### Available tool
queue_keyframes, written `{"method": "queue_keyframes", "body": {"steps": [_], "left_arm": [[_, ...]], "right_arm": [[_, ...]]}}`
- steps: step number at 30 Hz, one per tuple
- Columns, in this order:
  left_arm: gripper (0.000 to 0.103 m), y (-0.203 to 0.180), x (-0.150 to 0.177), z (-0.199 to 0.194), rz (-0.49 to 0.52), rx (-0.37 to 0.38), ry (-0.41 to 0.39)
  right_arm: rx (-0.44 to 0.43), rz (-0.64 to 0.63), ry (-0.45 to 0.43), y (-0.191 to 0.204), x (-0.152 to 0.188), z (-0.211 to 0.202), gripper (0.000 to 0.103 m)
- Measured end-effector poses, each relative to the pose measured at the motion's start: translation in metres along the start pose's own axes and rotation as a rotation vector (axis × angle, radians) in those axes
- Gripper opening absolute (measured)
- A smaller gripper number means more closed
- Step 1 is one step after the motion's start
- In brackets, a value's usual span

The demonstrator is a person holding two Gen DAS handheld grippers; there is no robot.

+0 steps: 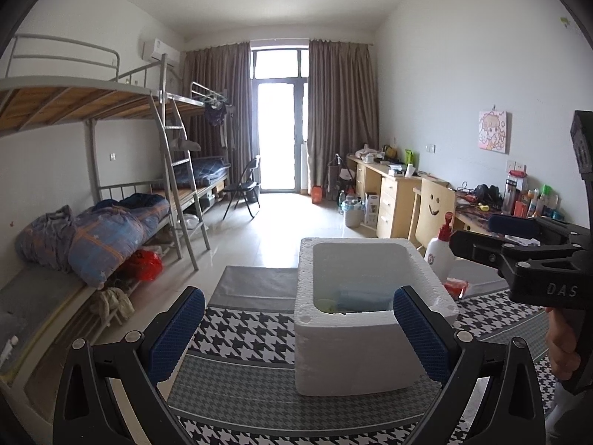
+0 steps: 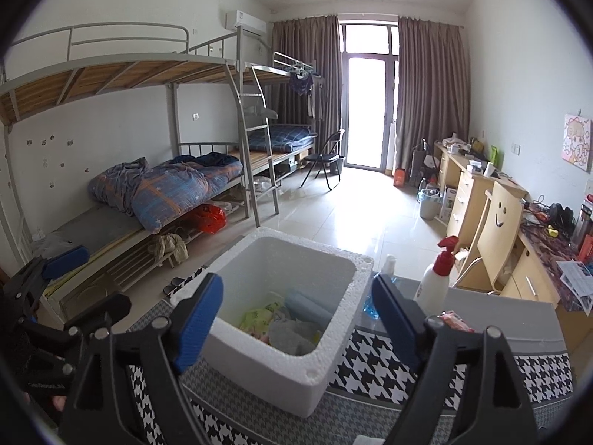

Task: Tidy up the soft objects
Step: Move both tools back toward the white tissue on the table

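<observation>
Between our right fingers: nothing; the right gripper (image 2: 296, 315) stands spread wide and released, its blue pads (image 2: 198, 319) clear of everything.
Just ahead of and below those fingers: the white foam box (image 2: 259, 348), its open mouth facing us.
Inside the box: the soft objects, a yellow-green cloth (image 2: 259, 315), a grey cloth (image 2: 289, 333) and a pale blue roll (image 2: 309, 306), lying loose on the bottom.
Between our left fingers: nothing gripped; the left gripper (image 1: 296, 337) is spread too, and the near wall of the box merely shows through the gap.
Beyond the right finger: a spray bottle (image 2: 435, 278) with a red head, and something red-pink (image 2: 456, 320) beside the finger, too hidden to name.
Under it all: the houndstooth mat (image 2: 370, 363).
Step in hand: we judge a drop into the box as done, since the right fingers hang empty over it.
Next move: we would seek another soft thing outside the box; the red-pink item is a candidate, though we cannot tell whether it is soft.
What it calls for: swinging the right gripper aside past the bottle without knocking it, then clenching gently.
</observation>
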State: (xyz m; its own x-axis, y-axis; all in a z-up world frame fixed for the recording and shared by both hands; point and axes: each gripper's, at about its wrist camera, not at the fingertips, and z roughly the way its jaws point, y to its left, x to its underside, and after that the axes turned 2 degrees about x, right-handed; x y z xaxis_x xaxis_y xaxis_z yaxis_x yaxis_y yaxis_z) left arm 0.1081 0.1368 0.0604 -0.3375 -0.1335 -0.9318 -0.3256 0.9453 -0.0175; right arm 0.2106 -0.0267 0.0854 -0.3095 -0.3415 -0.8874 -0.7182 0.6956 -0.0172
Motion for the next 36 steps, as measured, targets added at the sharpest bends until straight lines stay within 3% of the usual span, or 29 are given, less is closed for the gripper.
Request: {"method": "queue_keyframes", "body": {"steps": [24,28,36], "left_arm": [[0.102,-0.042,0.002,-0.03,0.042,0.088,-0.029],[0.102,-0.049,0.003,-0.034,0.056,0.105,-0.033],[0.102,-0.061,0.006,-0.038,0.067,0.156,-0.028]], "right_arm": [[0.071,0.039,-0.067,-0.021,0.031,-0.06,0.09],[0.085,0.043,-0.082,-0.025,0.038,-0.069,0.097],[0.125,0.051,-0.085,-0.032,0.05,-0.084,0.097]]}}
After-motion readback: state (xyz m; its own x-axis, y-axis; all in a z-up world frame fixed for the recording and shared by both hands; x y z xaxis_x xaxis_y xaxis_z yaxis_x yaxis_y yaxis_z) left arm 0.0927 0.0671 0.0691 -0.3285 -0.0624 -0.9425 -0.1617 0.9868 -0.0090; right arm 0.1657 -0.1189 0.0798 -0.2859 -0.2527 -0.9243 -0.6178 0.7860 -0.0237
